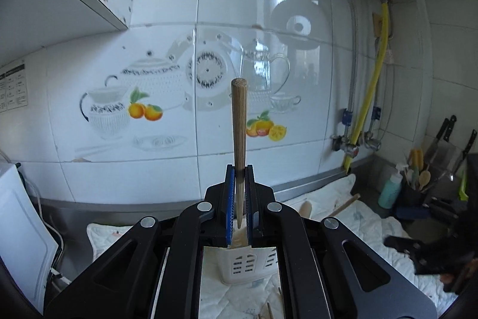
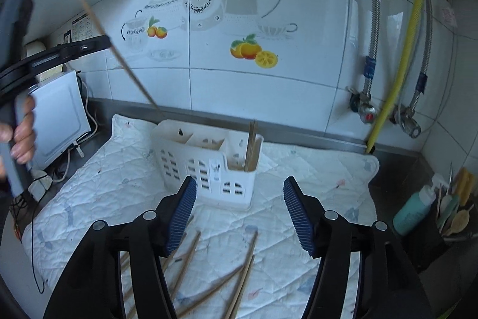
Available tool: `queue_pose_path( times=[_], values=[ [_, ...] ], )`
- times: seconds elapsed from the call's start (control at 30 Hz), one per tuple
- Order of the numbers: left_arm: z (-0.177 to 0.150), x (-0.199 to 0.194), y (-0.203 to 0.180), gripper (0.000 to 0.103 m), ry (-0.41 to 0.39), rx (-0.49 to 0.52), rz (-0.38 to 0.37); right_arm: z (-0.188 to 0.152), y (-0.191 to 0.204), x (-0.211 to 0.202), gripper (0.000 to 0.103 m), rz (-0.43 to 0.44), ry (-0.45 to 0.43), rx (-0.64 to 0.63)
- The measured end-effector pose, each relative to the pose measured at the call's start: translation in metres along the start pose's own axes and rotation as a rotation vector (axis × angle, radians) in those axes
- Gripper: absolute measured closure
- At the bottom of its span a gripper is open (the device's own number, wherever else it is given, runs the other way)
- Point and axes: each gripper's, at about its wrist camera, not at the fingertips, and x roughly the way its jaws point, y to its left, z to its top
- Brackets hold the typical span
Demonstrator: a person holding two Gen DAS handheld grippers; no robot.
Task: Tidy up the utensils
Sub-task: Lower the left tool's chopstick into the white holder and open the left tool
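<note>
My left gripper (image 1: 240, 169) is shut on a wooden chopstick (image 1: 239, 115), which stands up between the blue pads. In the right wrist view the same chopstick (image 2: 131, 71) slants down toward the white utensil caddy (image 2: 206, 157), and the left gripper (image 2: 104, 42) is up at the left. Under the left gripper, the caddy (image 1: 245, 262) shows again. A few chopsticks (image 2: 252, 145) stand in the caddy's right compartment. My right gripper (image 2: 239, 184) is open just in front of the caddy, with nothing between its fingers. Several loose chopsticks (image 2: 191, 256) lie on the quilted cloth (image 2: 104, 193) below it.
A white appliance (image 2: 59, 115) with cables stands at the left. At the right are a teal bottle (image 2: 413, 210) and a dark pot of wooden spoons (image 2: 454, 217). A yellow hose (image 2: 400, 62) and metal pipes run down the tiled wall. Knives (image 1: 445, 133) hang in the far right corner.
</note>
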Motion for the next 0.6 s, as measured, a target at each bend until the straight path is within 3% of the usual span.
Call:
queue_pose_path(
  times=[0.23,0.47,0.6],
  values=[
    [-0.019,0.054,0.008,0.098,0.128,-0.052,-0.029,-0.045,-0.006,-0.009,0.044,-0.002,0.033,0.065],
    [-0.029,0.057,0.008,0.094,0.137,-0.036,-0.018,-0.083,-0.002,-0.019,0.044,-0.023,0.054,0.092],
    [-0.027,0.041,0.007,0.08,0.125,-0.034,-0.015,-0.101,0.002,-0.028,0.044,-0.03,0.053,0.12]
  ],
)
